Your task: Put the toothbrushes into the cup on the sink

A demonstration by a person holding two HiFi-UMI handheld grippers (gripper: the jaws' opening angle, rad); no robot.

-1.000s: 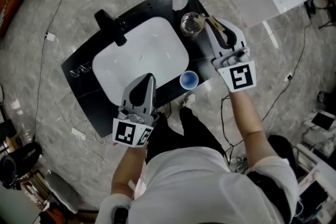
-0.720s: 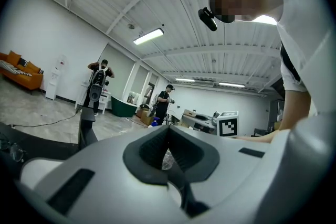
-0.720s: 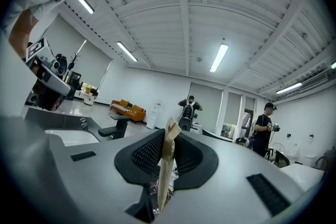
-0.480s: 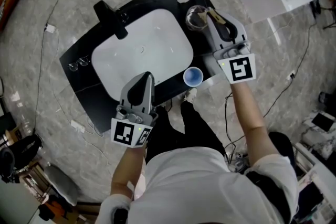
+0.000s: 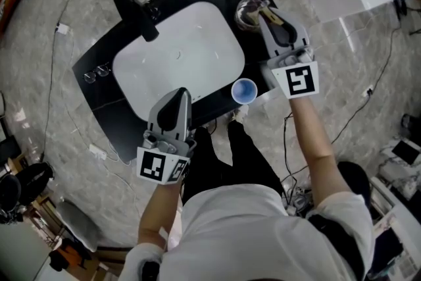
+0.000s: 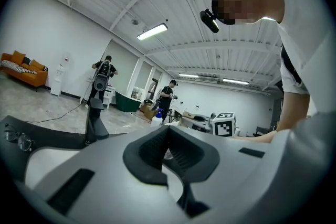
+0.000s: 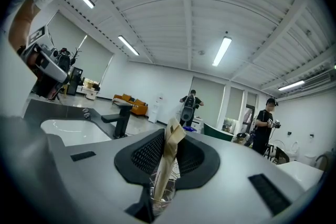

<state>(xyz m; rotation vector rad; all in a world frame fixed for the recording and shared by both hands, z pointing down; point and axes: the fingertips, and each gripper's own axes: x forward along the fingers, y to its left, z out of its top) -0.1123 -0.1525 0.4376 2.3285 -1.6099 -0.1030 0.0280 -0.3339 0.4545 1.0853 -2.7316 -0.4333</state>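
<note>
Right gripper view: right gripper (image 7: 170, 150) pinches a wrapped toothbrush (image 7: 170, 162) over the glass cup (image 7: 161, 192) at the sink's (image 5: 177, 66) two o'clock; left gripper's (image 6: 168, 147) jaws meet, empty.

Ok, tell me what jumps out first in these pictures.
The right gripper grabs attention first: its jaws pinch a paper-wrapped toothbrush at the mouth of the glass cup, at the black counter's right end. Next, the white sink in the middle, with a blue cup by its front right corner.
</note>
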